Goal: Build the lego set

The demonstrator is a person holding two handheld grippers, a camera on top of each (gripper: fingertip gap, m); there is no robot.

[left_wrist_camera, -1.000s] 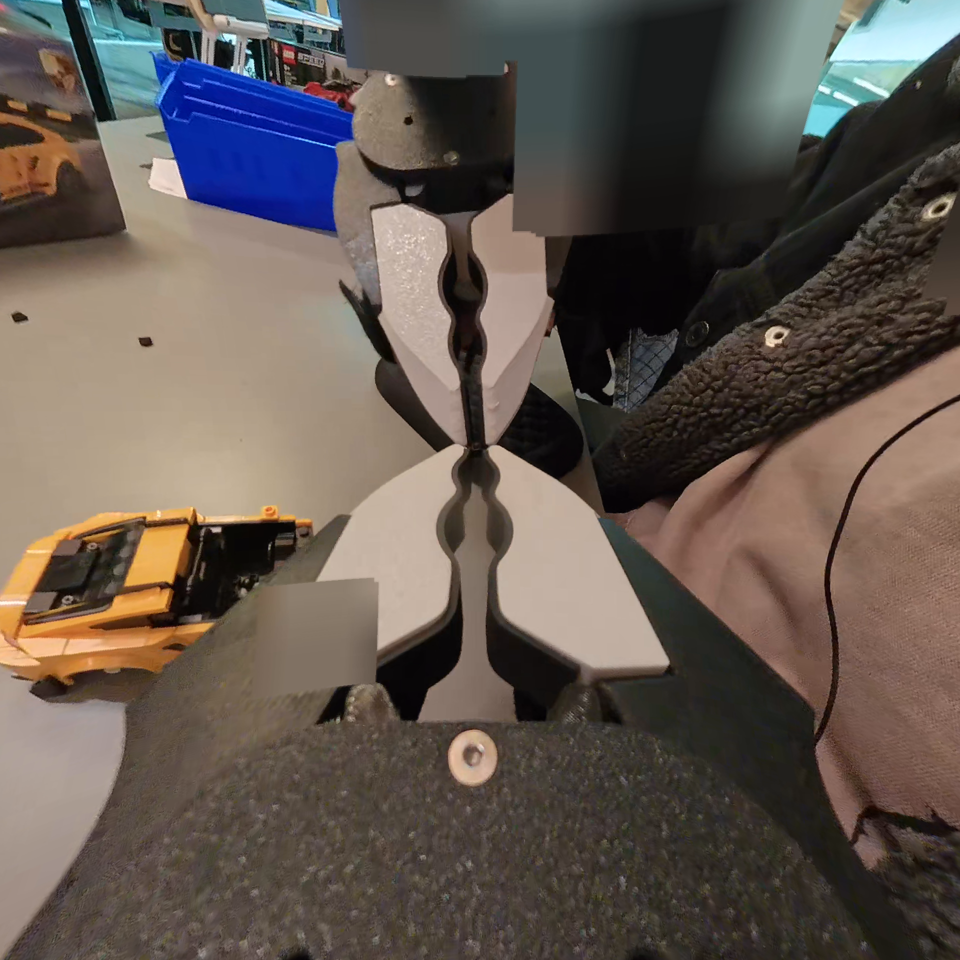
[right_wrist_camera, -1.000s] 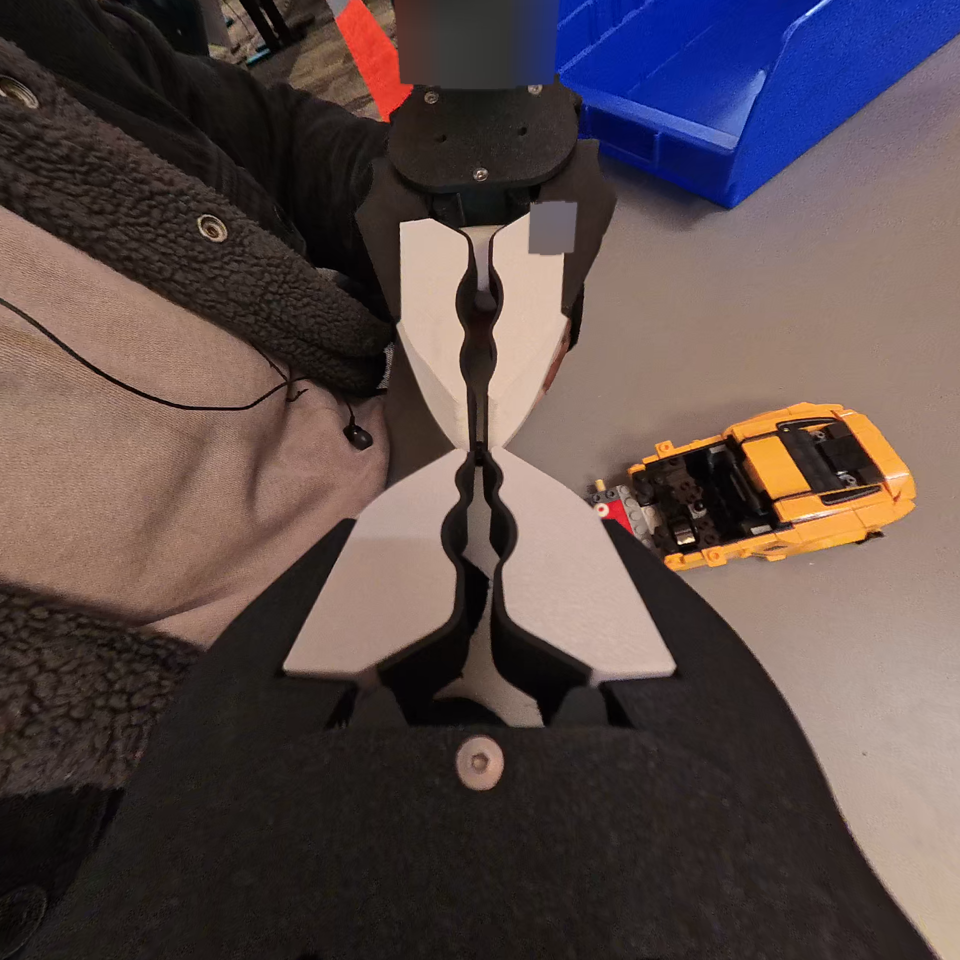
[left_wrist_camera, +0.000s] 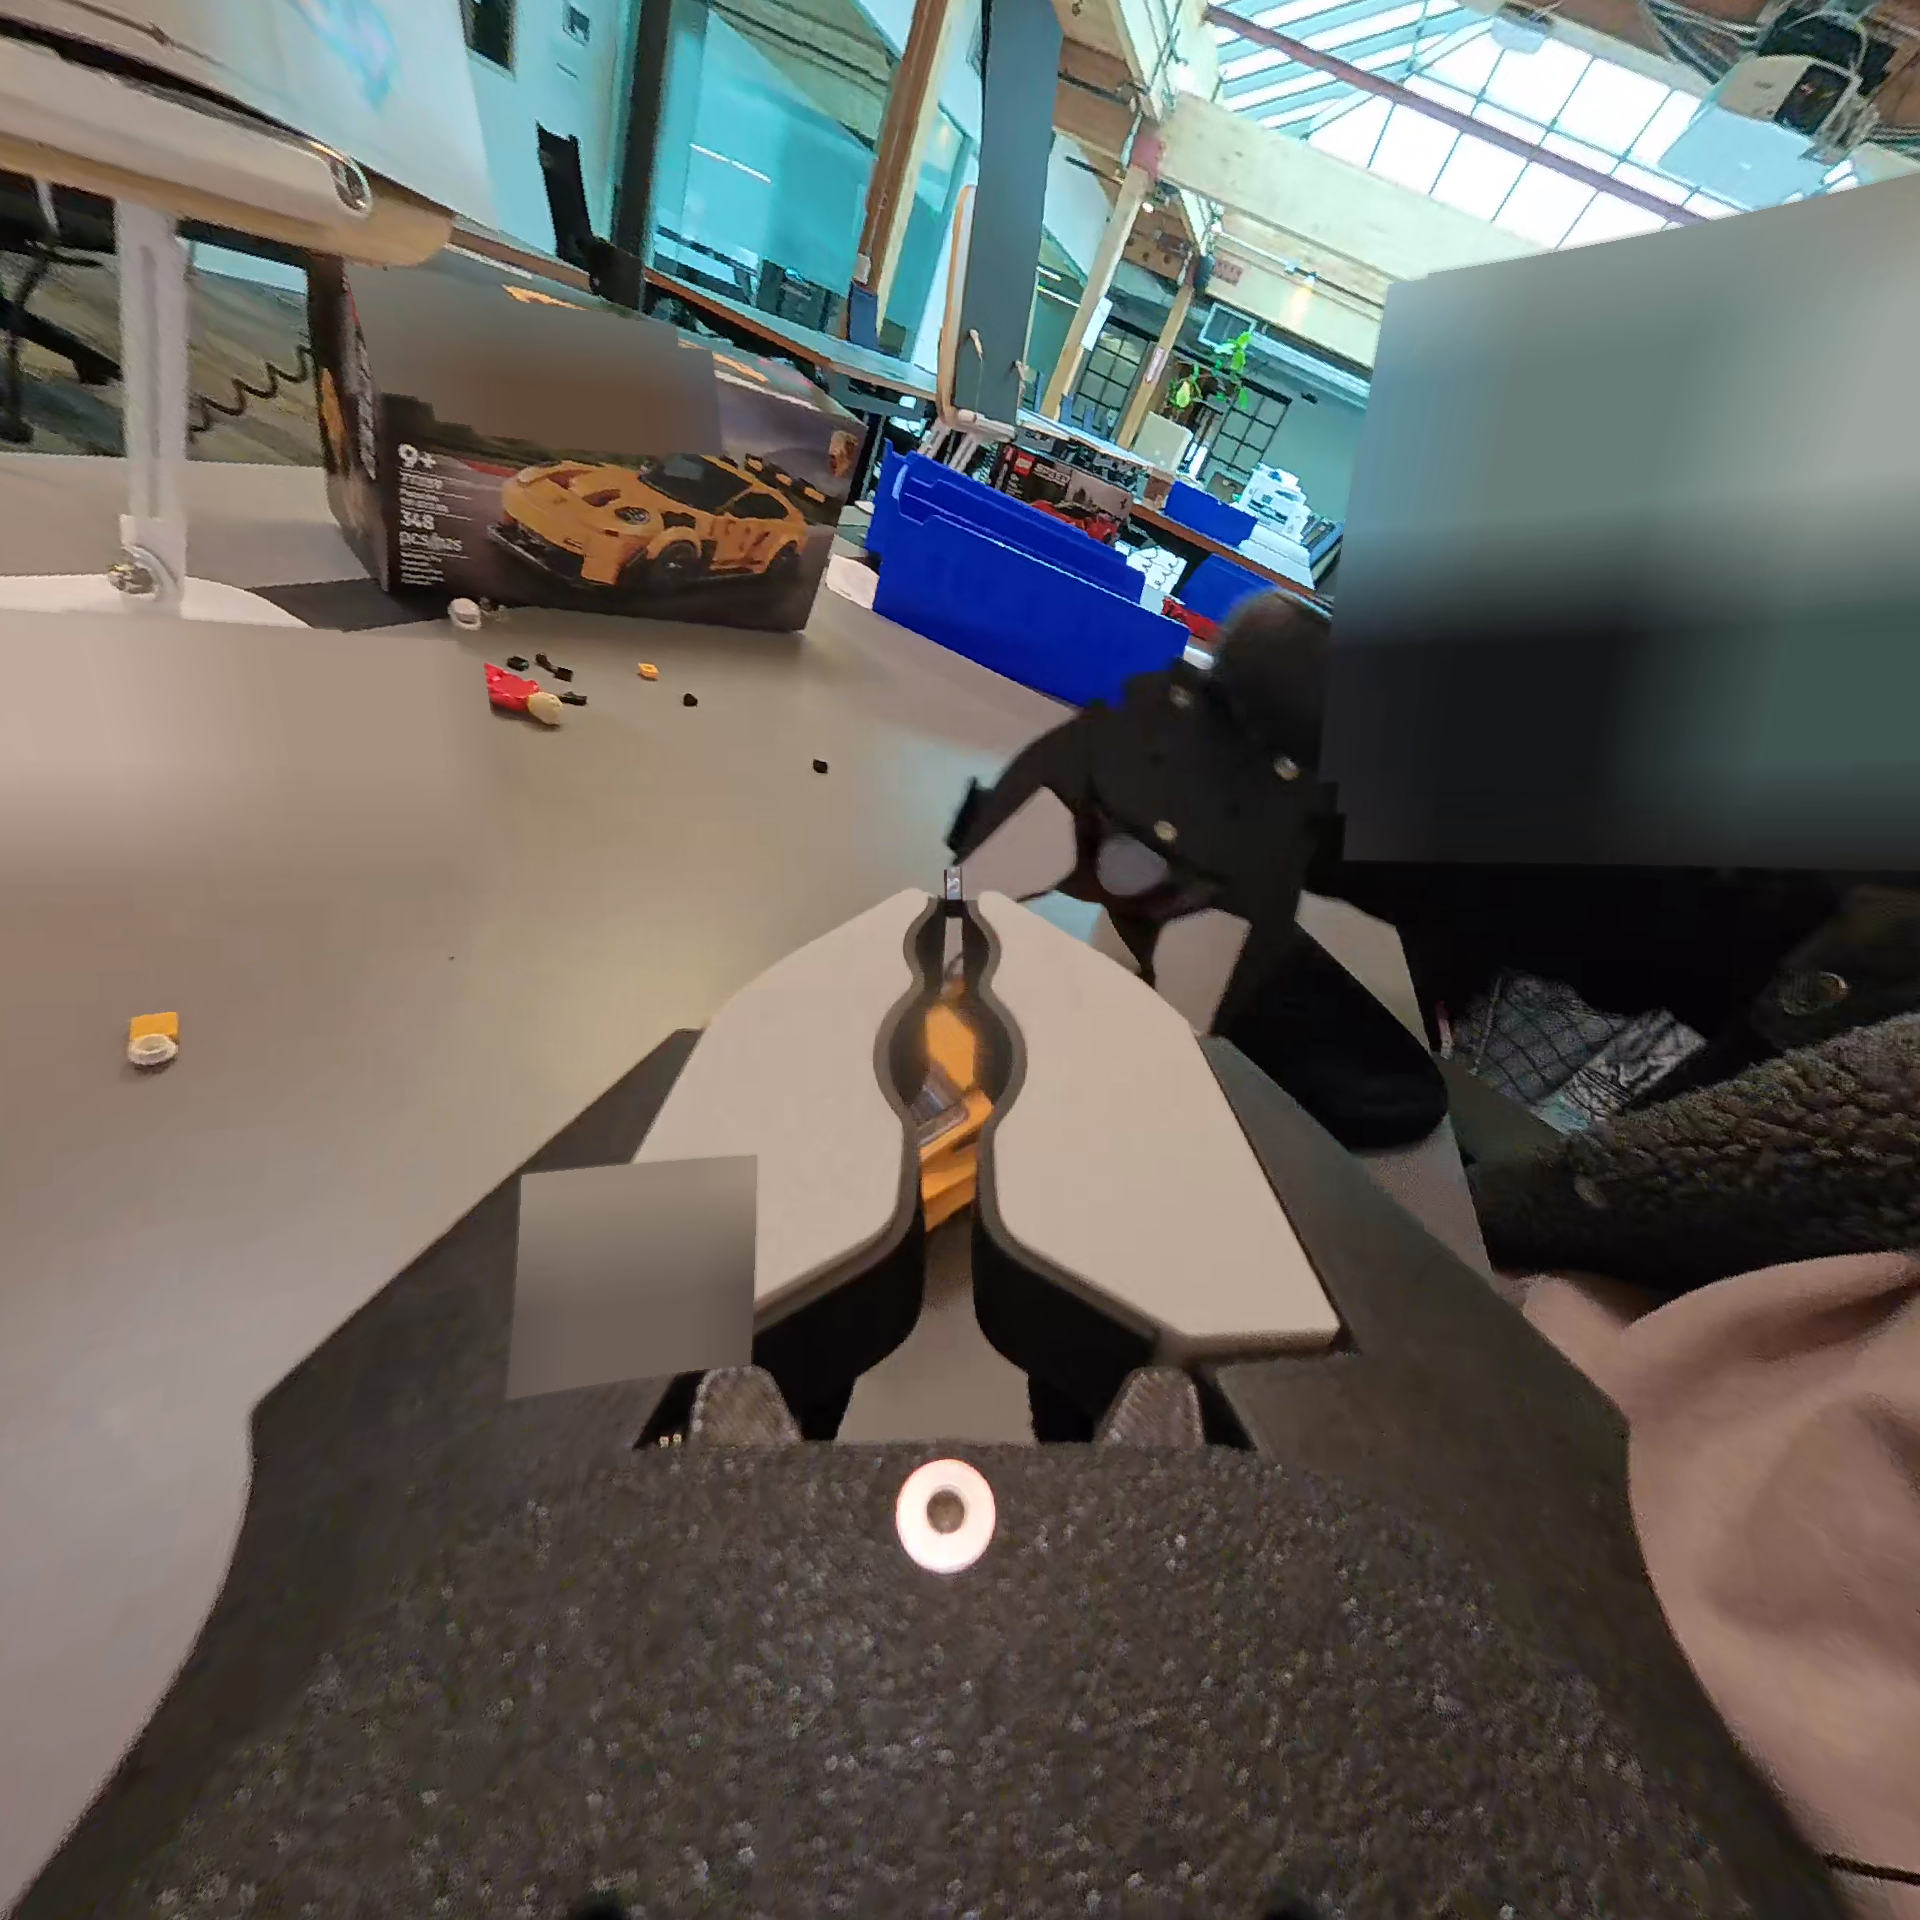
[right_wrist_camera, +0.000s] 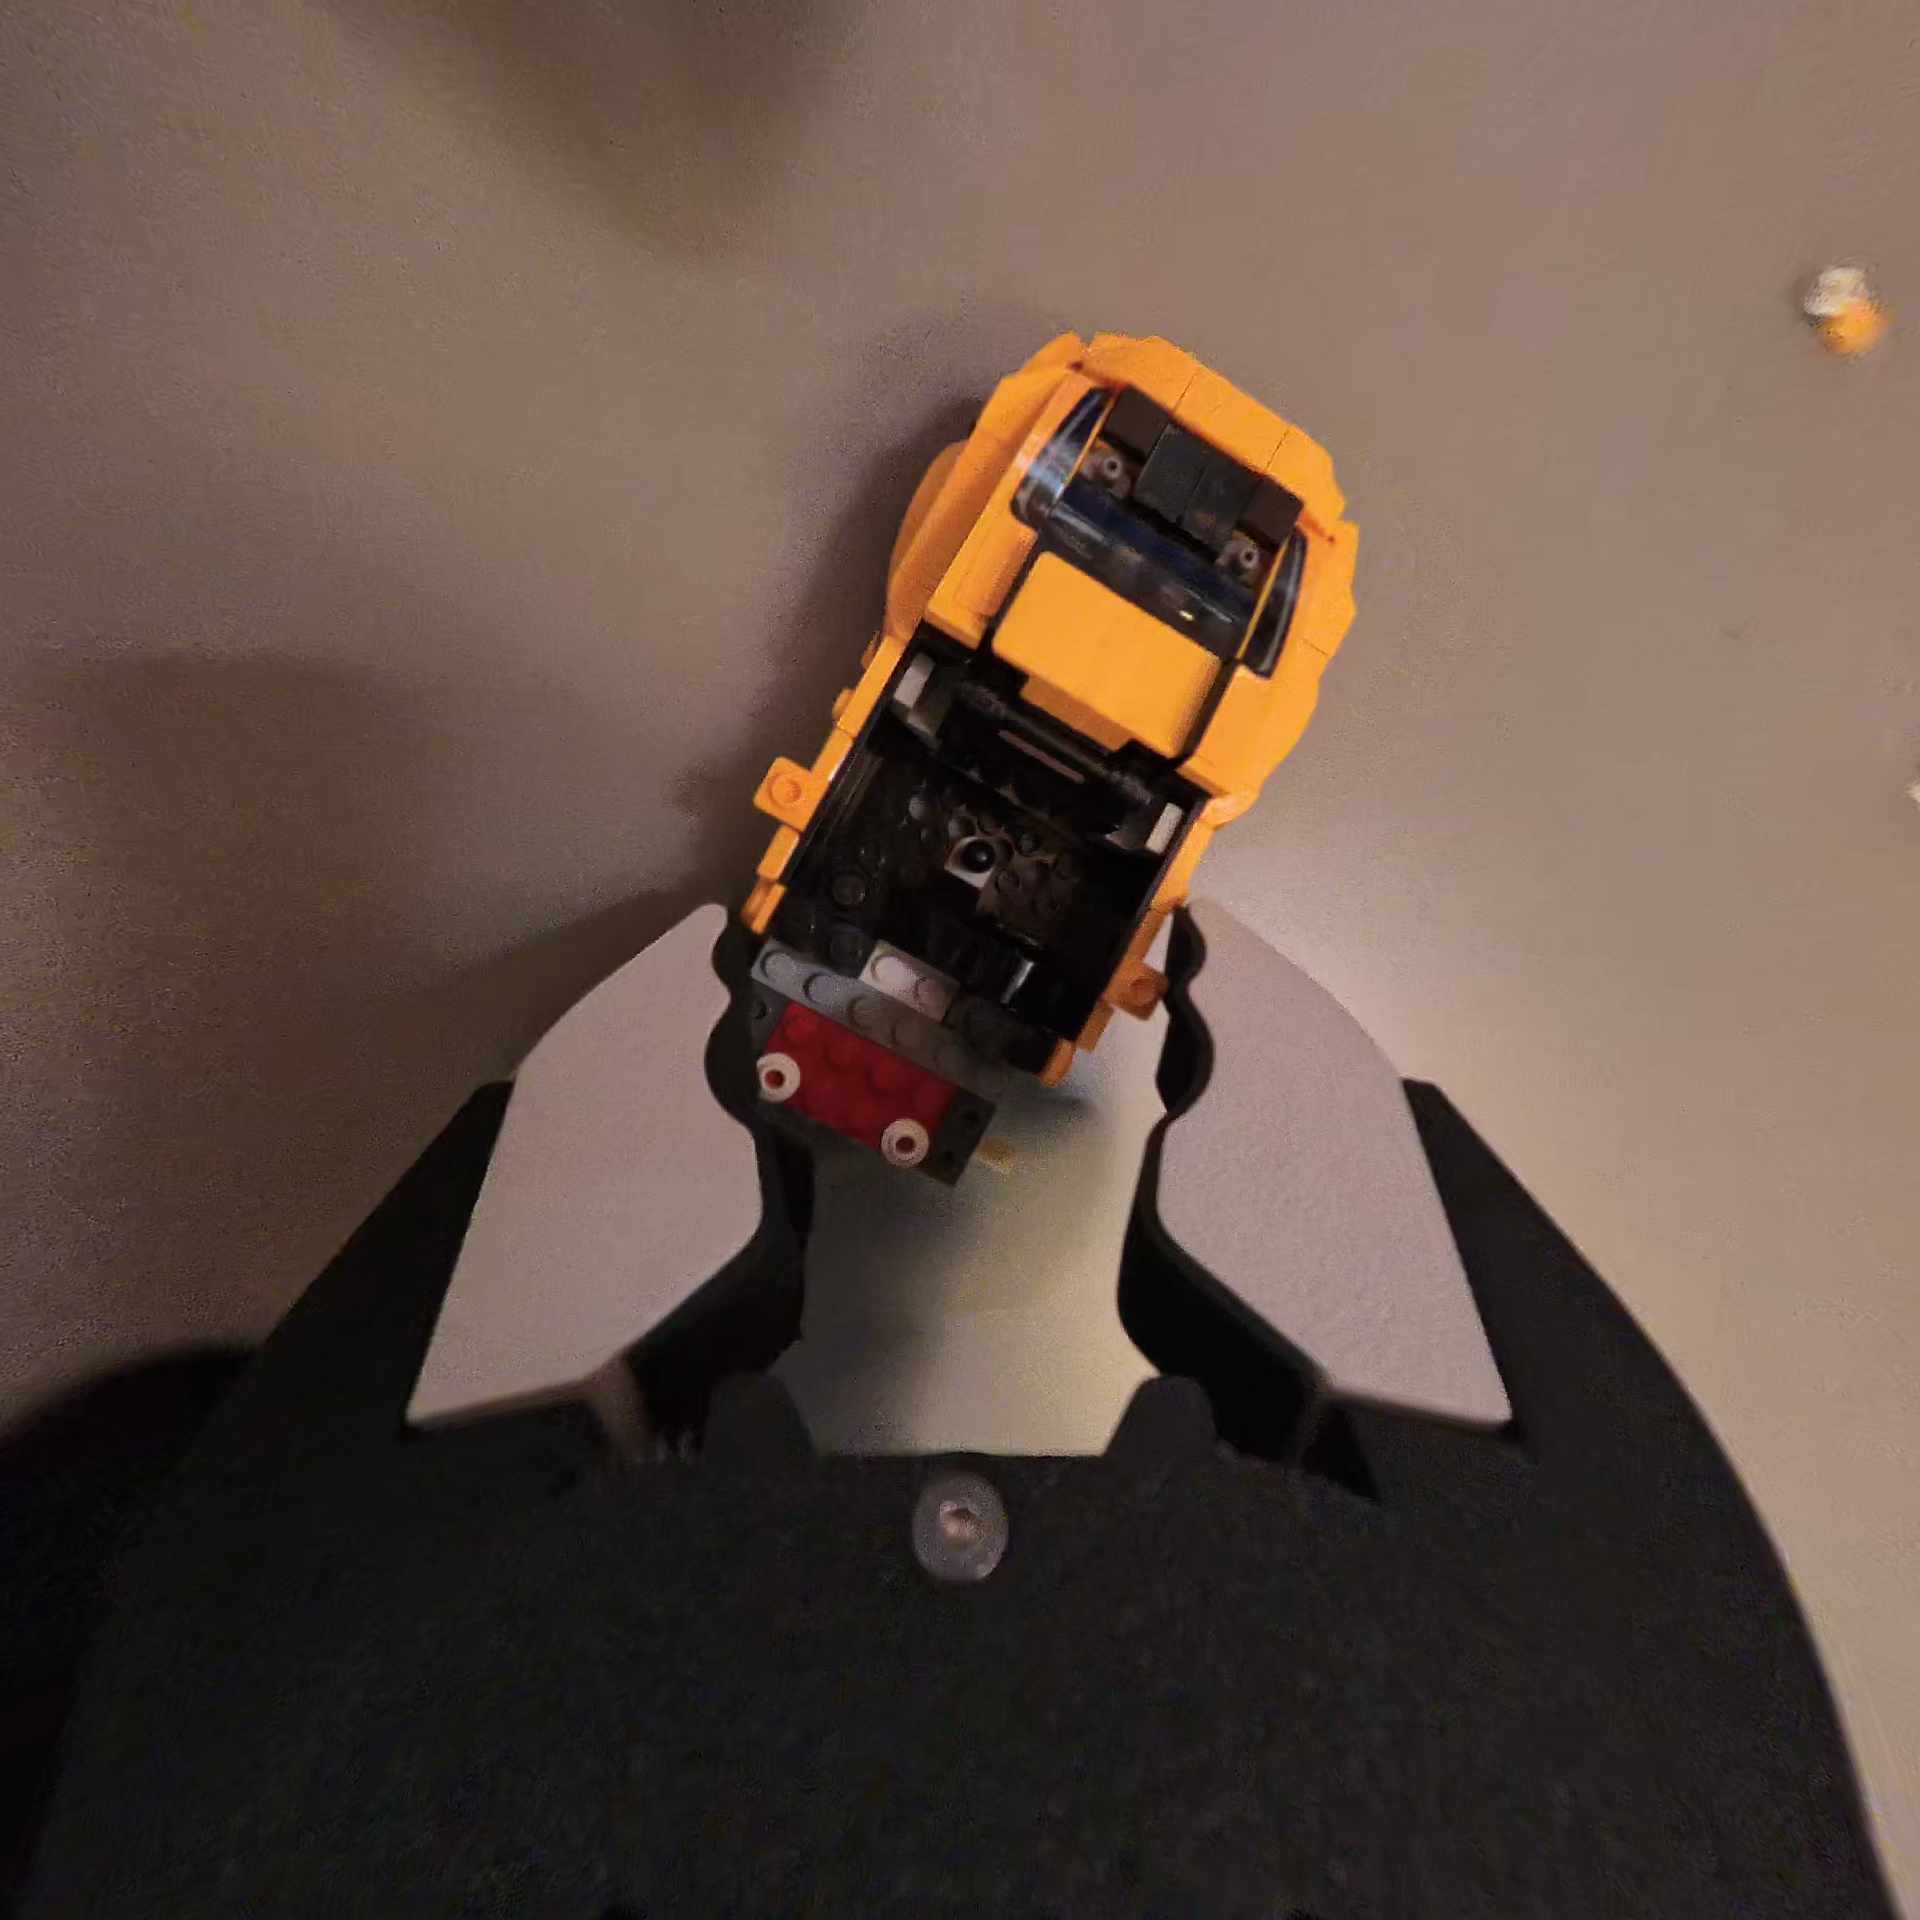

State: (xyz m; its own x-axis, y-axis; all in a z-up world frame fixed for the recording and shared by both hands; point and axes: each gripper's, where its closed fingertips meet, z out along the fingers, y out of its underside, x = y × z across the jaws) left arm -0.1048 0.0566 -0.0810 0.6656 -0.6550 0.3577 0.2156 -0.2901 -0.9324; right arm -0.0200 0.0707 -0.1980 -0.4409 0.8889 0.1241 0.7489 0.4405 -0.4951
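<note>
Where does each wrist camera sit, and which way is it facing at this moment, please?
Left wrist view: on the left gripper, low over the grey table, facing across it toward the toy car box and blue bins; its near-closed fingers and the person's fleece jacket show.
Right wrist view: on the right gripper, facing down at the orange brick car; its spread fingers flank the car's rear.
Shared: table and car; the left view also shows the right gripper.
</note>
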